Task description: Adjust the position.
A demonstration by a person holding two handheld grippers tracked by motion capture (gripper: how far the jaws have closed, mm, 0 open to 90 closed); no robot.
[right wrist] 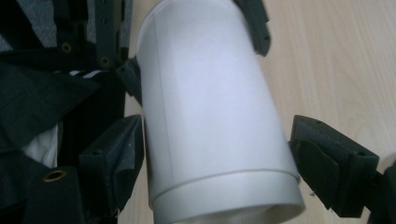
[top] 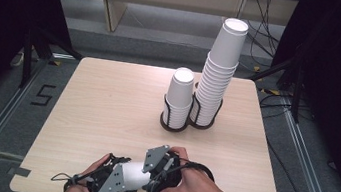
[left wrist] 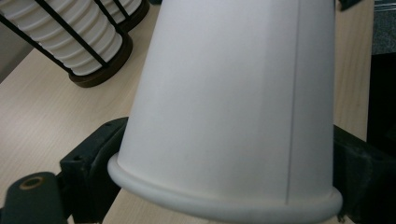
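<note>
A single white paper cup lies on its side just above the table's front edge, between my two grippers. My left gripper is shut on it near the rolled rim; in the left gripper view the cup sits between the black jaws of that gripper. My right gripper faces it from the cup's base end. In the right gripper view its jaws straddle the cup near the base: the left pad lies against the wall, and the right pad stands a sliver off, so the right gripper is open.
Two black wire holders stand side by side mid-table toward the right: a short stack of upside-down cups and a tall, slightly leaning stack. The light wooden table is bare on its left half. Cables lie on the floor beyond.
</note>
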